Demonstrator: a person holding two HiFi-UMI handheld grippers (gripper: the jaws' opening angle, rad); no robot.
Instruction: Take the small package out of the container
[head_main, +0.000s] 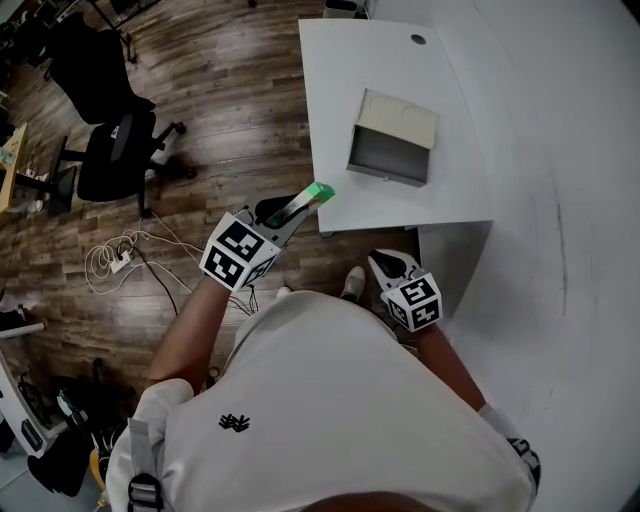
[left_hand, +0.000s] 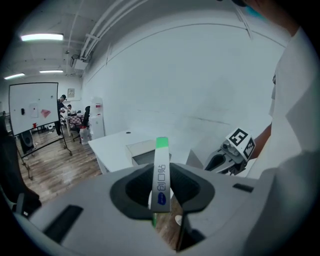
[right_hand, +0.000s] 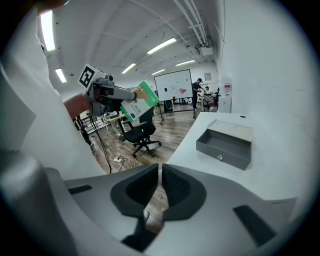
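Observation:
A small white package with a green end (head_main: 318, 193) sticks out of my left gripper (head_main: 290, 212), which is shut on it, off the table's near left edge and above the wood floor. In the left gripper view the package (left_hand: 161, 172) stands edge-on between the pads. The grey open container (head_main: 392, 140) sits on the white table (head_main: 330, 80), with nothing visible inside it (right_hand: 225, 142). My right gripper (head_main: 385, 262) hangs below the table's near edge; its pads (right_hand: 160, 180) meet with nothing between them. The right gripper view shows the held package (right_hand: 139, 106) raised at the left.
Black office chairs (head_main: 115, 150) stand on the wood floor to the left. A tangle of white cables (head_main: 120, 260) lies near them. A white wall (head_main: 570, 200) runs along the right. A whiteboard (right_hand: 172, 85) stands far off.

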